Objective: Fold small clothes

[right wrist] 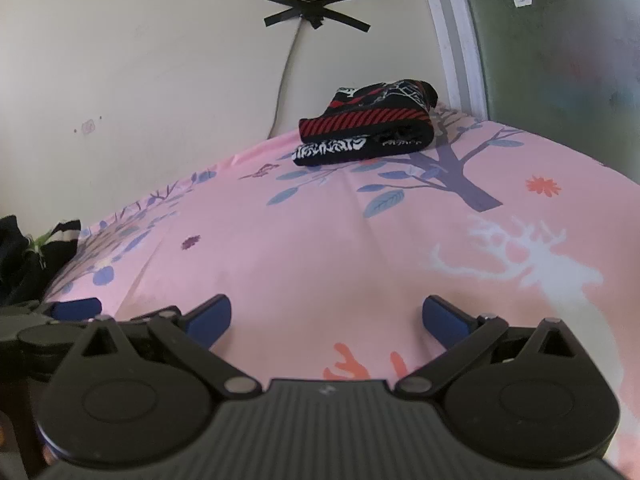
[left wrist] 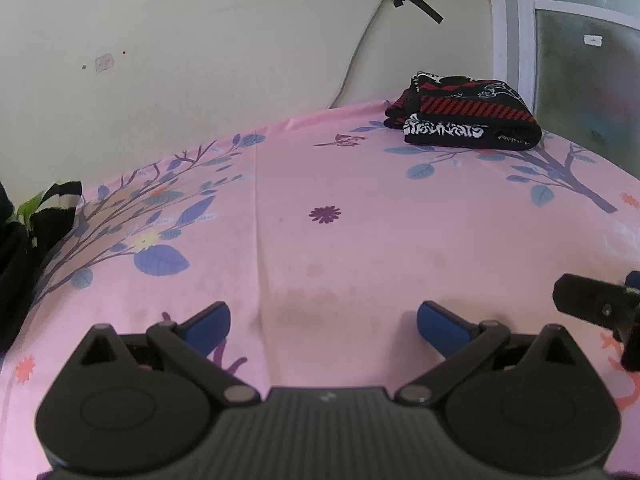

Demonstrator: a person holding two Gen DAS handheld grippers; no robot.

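Hovering wide open and empty above the pink floral bedsheet, the left gripper and right gripper suggest partial completion: folded black-and-red patterned knit garments lie stacked far-right, while a dark unfolded heap waits at left.

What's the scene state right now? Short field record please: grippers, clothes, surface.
left gripper: open, holding nothing, over the sheet
right gripper: open, holding nothing, over the sheet
folded stack: black, red and white clothes, folded, at the far side near the wall
unfolded pile: dark clothes with green and white, at the left edge
surface: pink floral sheet
wall: black tape cross over a cable
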